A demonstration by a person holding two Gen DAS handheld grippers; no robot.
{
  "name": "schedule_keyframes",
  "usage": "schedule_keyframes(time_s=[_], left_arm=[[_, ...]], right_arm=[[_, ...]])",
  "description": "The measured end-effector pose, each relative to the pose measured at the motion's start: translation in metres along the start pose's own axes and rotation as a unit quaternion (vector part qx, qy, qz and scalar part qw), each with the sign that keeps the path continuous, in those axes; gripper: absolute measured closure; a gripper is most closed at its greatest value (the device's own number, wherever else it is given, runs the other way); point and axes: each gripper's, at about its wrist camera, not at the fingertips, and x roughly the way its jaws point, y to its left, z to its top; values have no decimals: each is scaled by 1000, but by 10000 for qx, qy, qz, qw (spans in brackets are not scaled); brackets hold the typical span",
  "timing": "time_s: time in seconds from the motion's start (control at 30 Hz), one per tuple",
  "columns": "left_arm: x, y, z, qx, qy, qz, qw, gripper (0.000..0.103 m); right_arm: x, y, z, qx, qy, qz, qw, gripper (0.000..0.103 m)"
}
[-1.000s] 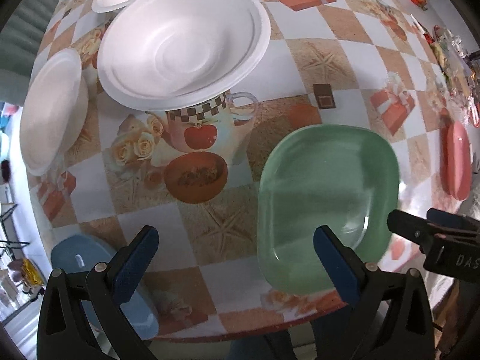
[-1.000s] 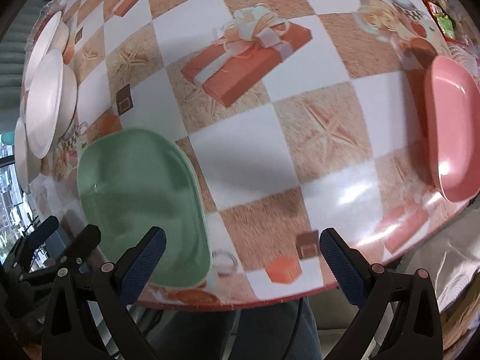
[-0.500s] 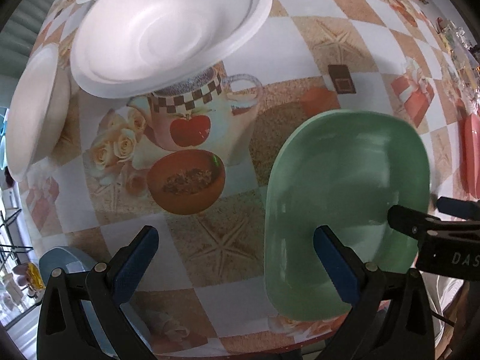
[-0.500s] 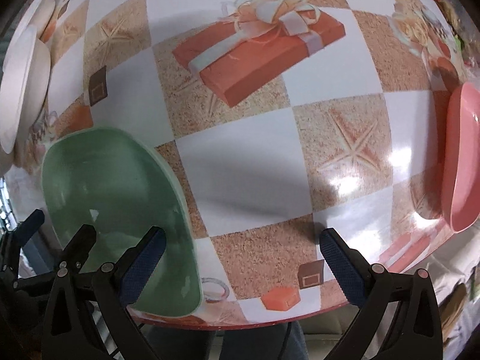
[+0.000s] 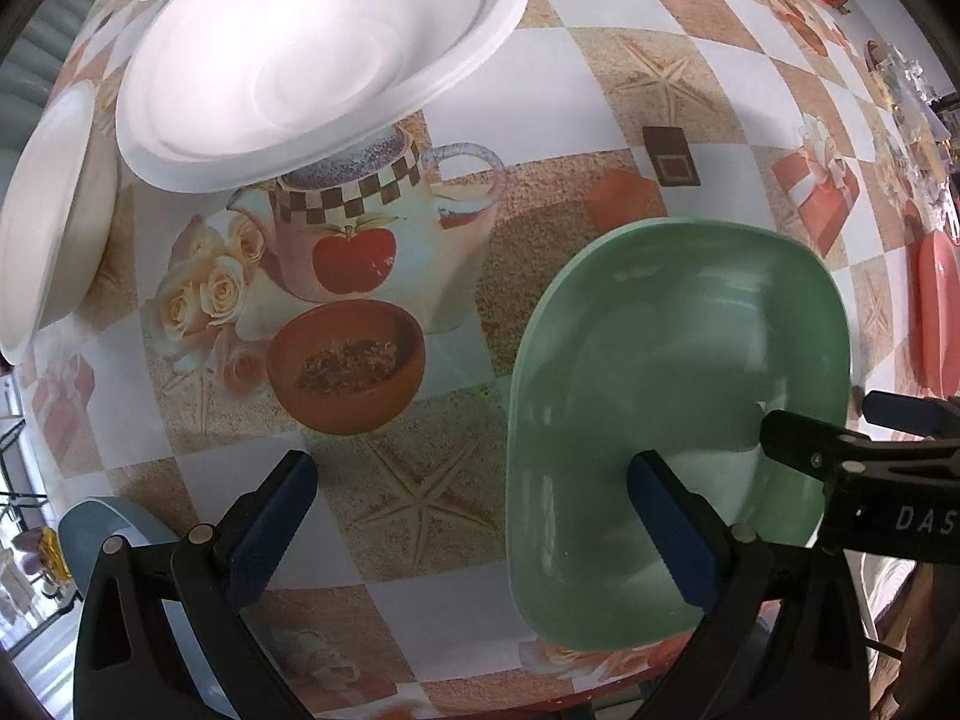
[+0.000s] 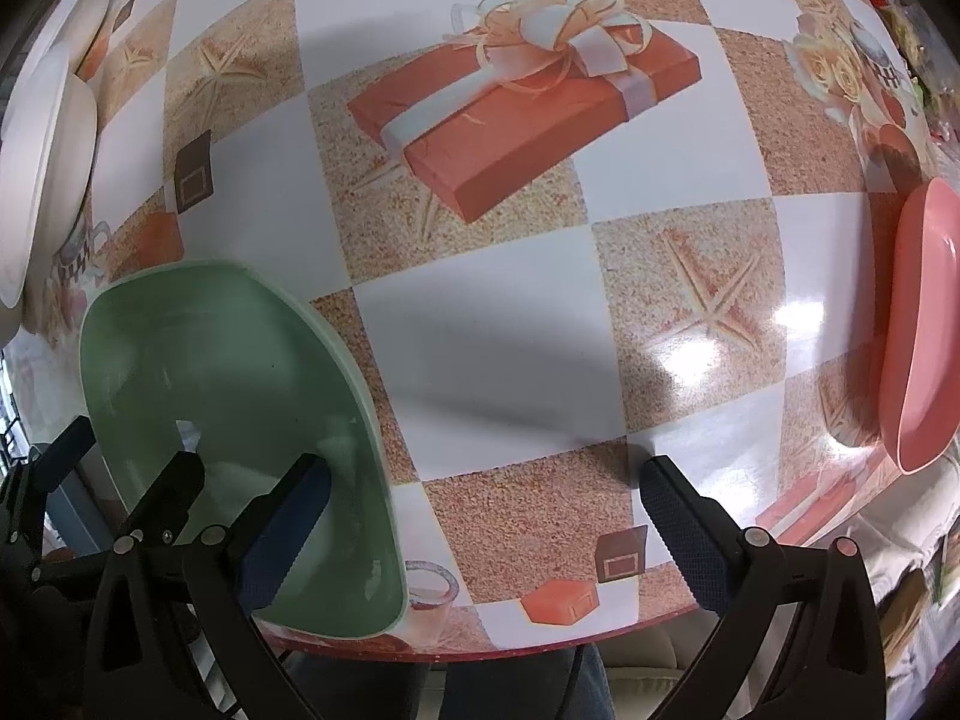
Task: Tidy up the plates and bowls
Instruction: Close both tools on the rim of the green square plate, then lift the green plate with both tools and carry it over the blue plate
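Both grippers, left gripper (image 5: pixel 471 516) and right gripper (image 6: pixel 486 516), are hanging wide open over the green plate (image 5: pixel 672 420), which is sitting at the table (image 6: pixel 510 360) edge. A careless nudge risks tipping it off.

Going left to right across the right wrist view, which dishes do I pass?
White bowls at the left edge → green plate near the table's front edge → pink plate at the far right.

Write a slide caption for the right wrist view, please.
Open right gripper above a patterned table, green plate to its left, pink plate far right.
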Motion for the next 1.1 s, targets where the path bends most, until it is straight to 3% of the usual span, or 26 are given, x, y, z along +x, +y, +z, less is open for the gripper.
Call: schedule_keyframes(time_s=[0.2,0.27,0.33,0.47,0.53,0.6,0.63,0.7,1.1], left_arm=[[2,6,10,-17,237,1,9997,0],[3,6,14,48,193,78,9998,0],[-1,0,14,181,97,128,9997,6],[-8,-7,20,194,55,-35,9998,21],[-10,-9,22,185,32,-48,9998,29],[-14,-14,22,282,-46,-69,9996,40],[-16,-16,20,337,-75,-88,9994,52],[-19,-18,16,434,-115,-119,9989,64],[-14,52,-29,-434,-16,-135,9990,65]], right_arm=[[-1,-4,2,271,57,233,9993,1],[-4,-4,0,270,-8,234,9994,9],[-9,-1,-2,163,-89,139,9997,25],[-15,9,-9,-175,-276,166,9993,46],[-17,19,-12,-376,-281,313,9984,72],[-15,30,-13,-520,-211,333,9979,81],[-15,37,-14,-614,-202,314,9974,81],[-14,51,-17,-839,-193,136,9962,81],[-6,135,-36,-1700,60,170,9853,81]])
